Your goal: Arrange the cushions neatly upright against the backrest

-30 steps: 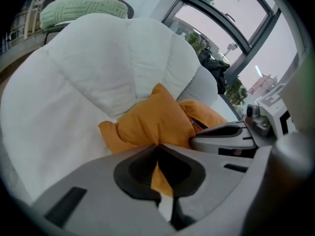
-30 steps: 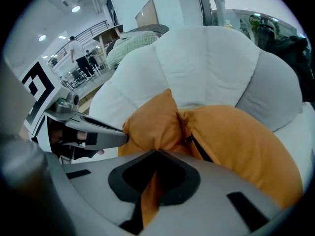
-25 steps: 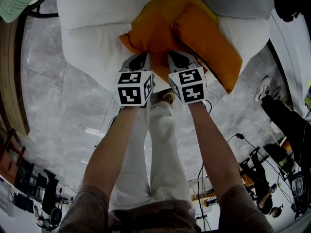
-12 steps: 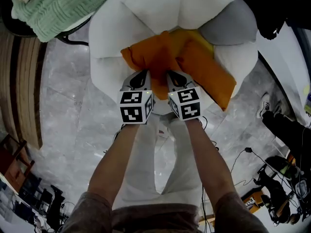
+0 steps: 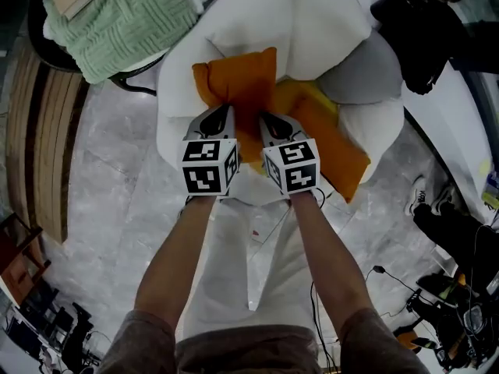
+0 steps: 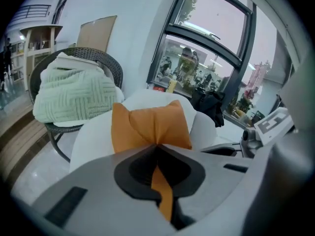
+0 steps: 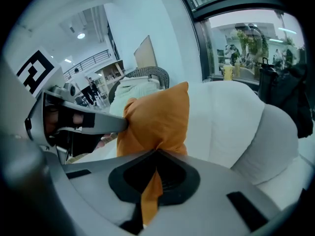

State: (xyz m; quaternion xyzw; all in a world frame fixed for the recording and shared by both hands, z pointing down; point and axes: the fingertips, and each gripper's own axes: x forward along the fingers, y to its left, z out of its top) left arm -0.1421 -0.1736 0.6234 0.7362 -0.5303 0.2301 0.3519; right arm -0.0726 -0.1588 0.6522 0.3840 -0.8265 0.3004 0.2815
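An orange cushion point(image 5: 238, 84) stands up on edge on the seat of a white armchair point(image 5: 312, 29), in front of its backrest. My left gripper point(image 5: 221, 121) is shut on the cushion's near lower edge, and my right gripper point(image 5: 269, 123) is shut on the same edge a little to the right. In the left gripper view the orange cushion point(image 6: 147, 124) runs pinched into the shut left gripper point(image 6: 158, 151). The right gripper view shows the same cushion point(image 7: 157, 117) caught in the right gripper point(image 7: 156, 156). A second orange cushion point(image 5: 331, 142) lies flat on the seat's right, partly under a grey cushion point(image 5: 366, 72).
A dark wicker chair point(image 5: 125, 76) with a folded green blanket point(image 5: 117, 18) stands left of the armchair. Dark clothing point(image 5: 417, 29) lies to the upper right. Grey marble floor point(image 5: 101, 185) surrounds the seat, with cables and equipment point(image 5: 437, 302) at lower right.
Both grippers have raised the near orange cushion from lying flat to standing on edge nearer the backrest. The head view has shifted so more of the armchair and the green blanket shows.
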